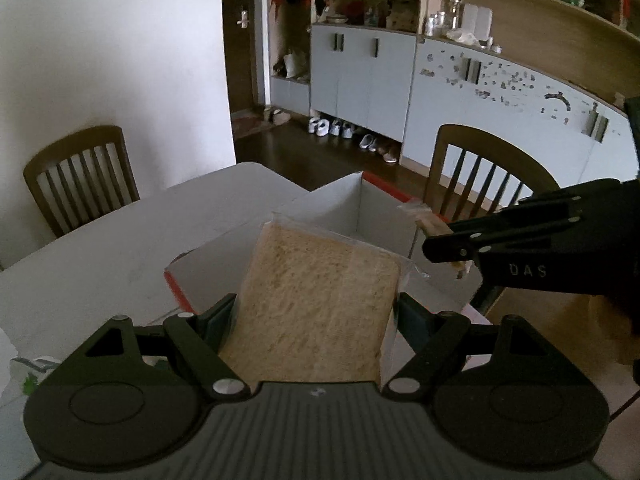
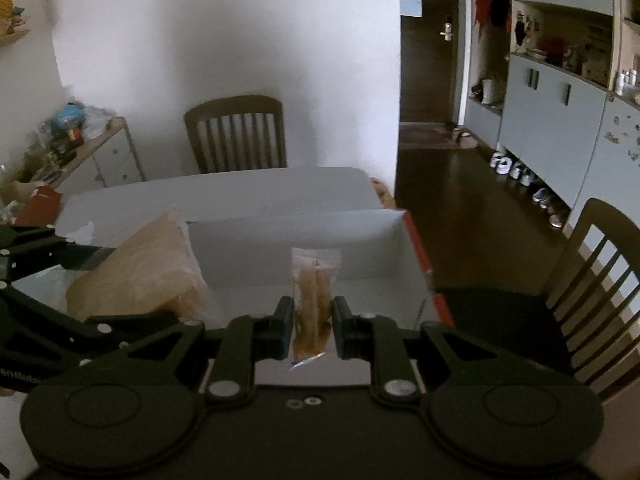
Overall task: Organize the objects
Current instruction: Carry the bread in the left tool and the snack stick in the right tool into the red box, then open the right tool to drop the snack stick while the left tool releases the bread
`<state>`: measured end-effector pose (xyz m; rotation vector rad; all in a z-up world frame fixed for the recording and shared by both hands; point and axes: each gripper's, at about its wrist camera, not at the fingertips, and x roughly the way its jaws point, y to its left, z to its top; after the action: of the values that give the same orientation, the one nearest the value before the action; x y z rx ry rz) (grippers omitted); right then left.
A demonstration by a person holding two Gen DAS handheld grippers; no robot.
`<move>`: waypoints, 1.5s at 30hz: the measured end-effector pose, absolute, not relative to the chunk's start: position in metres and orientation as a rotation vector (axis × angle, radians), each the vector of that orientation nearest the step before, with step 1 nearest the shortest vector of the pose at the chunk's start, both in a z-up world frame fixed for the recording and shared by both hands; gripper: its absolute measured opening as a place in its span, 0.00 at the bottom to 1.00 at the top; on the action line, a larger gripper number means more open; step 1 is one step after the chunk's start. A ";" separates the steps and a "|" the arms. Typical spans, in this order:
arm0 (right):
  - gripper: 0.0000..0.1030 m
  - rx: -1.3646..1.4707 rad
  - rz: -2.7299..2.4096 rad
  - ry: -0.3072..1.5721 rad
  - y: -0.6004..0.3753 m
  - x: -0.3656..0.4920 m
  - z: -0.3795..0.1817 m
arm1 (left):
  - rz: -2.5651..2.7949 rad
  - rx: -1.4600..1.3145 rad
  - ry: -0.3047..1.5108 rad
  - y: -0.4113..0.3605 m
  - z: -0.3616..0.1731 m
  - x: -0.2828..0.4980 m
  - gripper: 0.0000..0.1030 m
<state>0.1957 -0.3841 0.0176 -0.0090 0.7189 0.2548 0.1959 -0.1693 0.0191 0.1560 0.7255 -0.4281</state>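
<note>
My left gripper (image 1: 316, 311) is shut on a clear bag of sliced brown bread (image 1: 324, 276), its pads pressing on the bag's two sides. The bag hangs over an open white box with red edges (image 1: 376, 208) on the white table (image 1: 100, 260). To the right, my right gripper (image 1: 434, 246) is shut on a narrow clear packet of brown sticks (image 1: 424, 216). In the right wrist view the right gripper (image 2: 312, 314) holds that packet (image 2: 316, 276) upright over the box (image 2: 256, 248), with the bread bag (image 2: 148, 268) at its left.
Wooden chairs stand at the table's far side (image 1: 80, 176) and at its right (image 1: 480, 172). Grey cabinets (image 1: 360, 76) with shoes (image 1: 332, 127) beneath line the right wall. A cluttered low dresser (image 2: 100, 152) stands at the left. Dark floor runs to a door (image 2: 428, 52).
</note>
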 end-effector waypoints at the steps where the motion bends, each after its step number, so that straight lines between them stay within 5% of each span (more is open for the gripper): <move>1: 0.19 -0.014 0.253 0.728 -0.387 0.201 0.016 | -0.421 0.151 0.739 -0.173 0.018 0.202 0.81; 35: 0.19 -0.230 0.313 1.116 -0.355 0.280 -0.094 | -0.262 0.141 1.217 -0.220 -0.102 0.331 0.80; 45: 0.31 -0.218 0.332 1.122 -0.361 0.278 -0.091 | -0.251 0.101 1.280 -0.219 -0.111 0.337 0.81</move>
<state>0.2780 -0.3605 -0.0912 -0.2178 1.1223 0.3322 0.3374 -0.2188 -0.1114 0.1005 1.2800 -0.2512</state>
